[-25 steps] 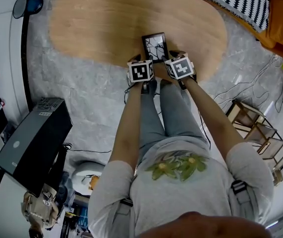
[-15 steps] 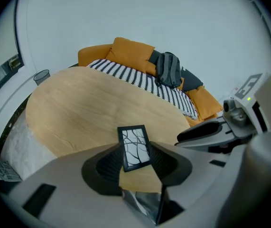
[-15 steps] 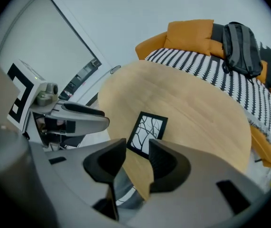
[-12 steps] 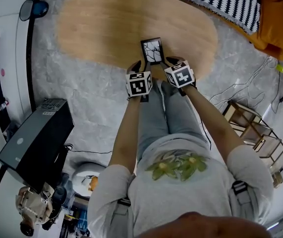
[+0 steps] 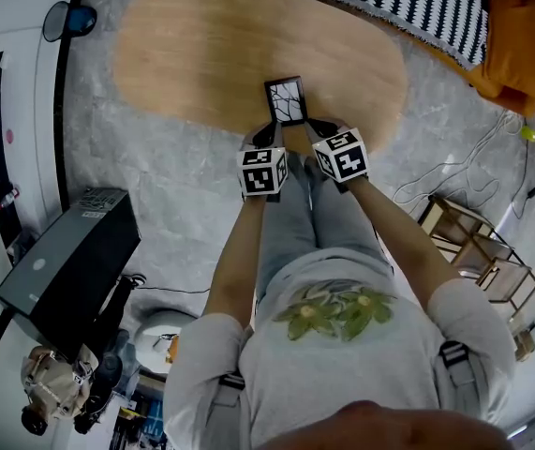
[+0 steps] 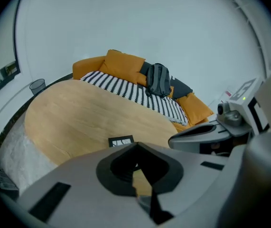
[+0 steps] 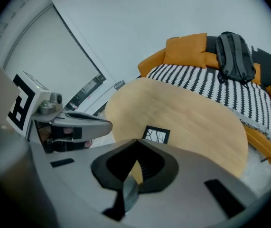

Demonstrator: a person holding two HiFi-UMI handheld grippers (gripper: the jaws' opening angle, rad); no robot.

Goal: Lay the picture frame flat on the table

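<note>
Oval wooden table [image 5: 201, 54] on grey marbled floor, with an orange sofa [image 6: 121, 63] and a striped cover [image 6: 130, 91] beyond the far rim. On the wood, just ahead of and below both sets of tips and roughly midway between them: small dark-bordered picture frame [image 5: 286, 99], lying flat and face up, close to the table's near edge. Left gripper [image 6: 136, 146]: jaws just closed, tips together, nothing between them, near the frame but apart from it. Right gripper [image 7: 137, 144]: likewise just closed and empty, alongside the left one. By the look of it, a light, stiff, hard-edged thing, probably glazed, so fragile at the front and slippery under the pads. Best taken by the dark border, on two opposite side edges, never by pressing on the pane. Flat like this, offers little edge to pinch and seems likely to slide on the smooth wood if nudged rather than gripped. Appears already laid down, with no further handling needed.
</note>
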